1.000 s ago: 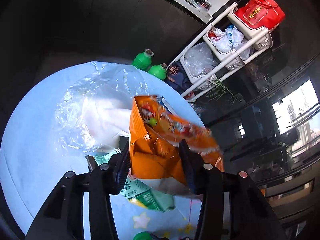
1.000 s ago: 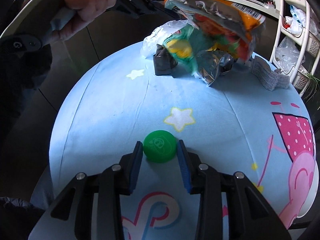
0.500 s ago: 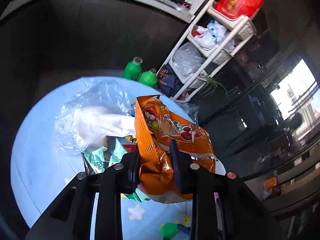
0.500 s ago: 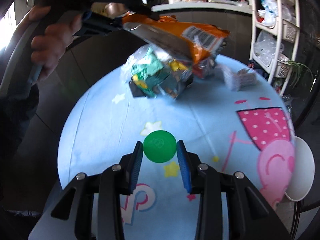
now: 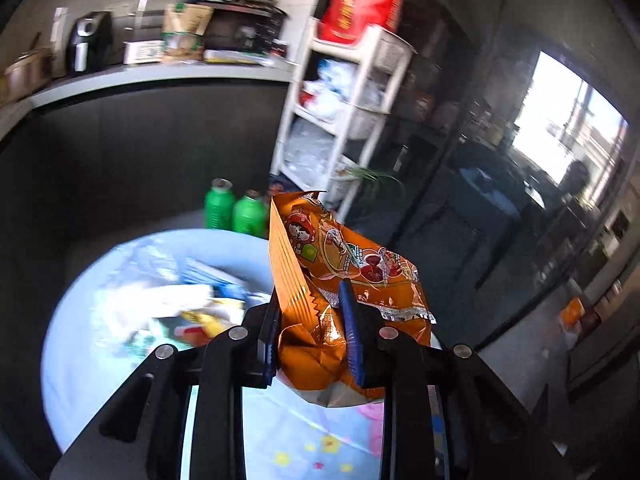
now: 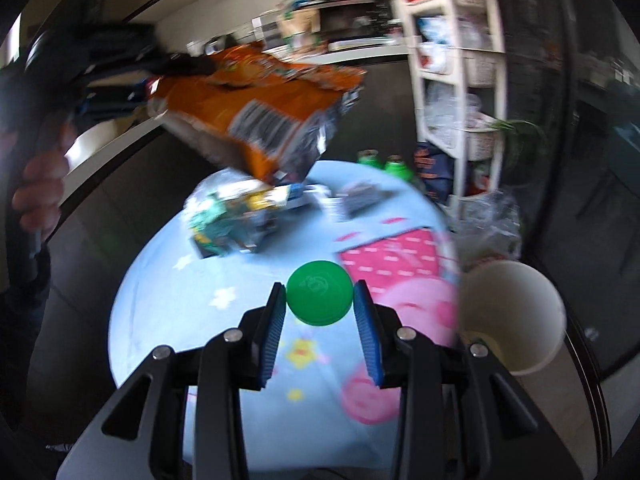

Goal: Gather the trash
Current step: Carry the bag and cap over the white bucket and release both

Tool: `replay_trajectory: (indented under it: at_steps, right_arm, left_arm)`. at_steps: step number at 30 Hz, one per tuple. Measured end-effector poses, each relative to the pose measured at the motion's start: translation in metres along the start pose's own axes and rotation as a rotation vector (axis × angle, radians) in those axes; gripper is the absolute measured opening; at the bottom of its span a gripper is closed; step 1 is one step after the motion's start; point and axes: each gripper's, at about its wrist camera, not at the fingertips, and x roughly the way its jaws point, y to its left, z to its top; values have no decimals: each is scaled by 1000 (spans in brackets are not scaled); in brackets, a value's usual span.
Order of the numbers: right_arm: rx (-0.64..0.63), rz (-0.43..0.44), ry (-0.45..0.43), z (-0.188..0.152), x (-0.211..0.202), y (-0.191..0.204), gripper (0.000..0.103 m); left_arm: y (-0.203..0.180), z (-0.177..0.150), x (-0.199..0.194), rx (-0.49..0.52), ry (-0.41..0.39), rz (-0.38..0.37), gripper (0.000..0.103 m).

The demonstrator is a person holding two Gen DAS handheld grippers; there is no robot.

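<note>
Right wrist view, nearest: the right gripper (image 6: 319,309) is clamped on a round green cap (image 6: 319,298), both blue pads pressing its sides, the domed face turned toward the camera; cap and gripper hang clear above the round table (image 6: 160,280) with its pale-blue cartoon cloth. At the table's right edge stands a white paper cup (image 6: 516,316), mouth tilted toward the camera. Beyond the cap, on the table's far half, lies a blurred heap of wrappers (image 6: 236,216).

Left wrist view: the left gripper (image 5: 311,334) pinches the crumpled lower end of an orange snack bag (image 5: 340,276); its jaws have just been closing on the bag. The bag's long axis runs away from the fingers, its crimped end pointing up and beyond the table. In the right wrist view the bag (image 6: 256,112) hangs above the heap, roughly level, held from the left.

Past the table's far rim: two green bottles (image 5: 236,210), then a white shelf rack (image 5: 352,112) bearing a red bag (image 5: 360,0).
</note>
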Motion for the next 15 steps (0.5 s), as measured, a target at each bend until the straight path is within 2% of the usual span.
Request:
replay_trajectory:
  at_steps: [9, 15]
  right_arm:
    - [154, -148, 7, -26, -9, -102, 35]
    - [210, -200, 36, -42, 0, -152, 35]
  left_arm:
    - [-80, -20, 99, 113, 125, -67, 25]
    - [-120, -34, 165, 214, 178, -50, 25]
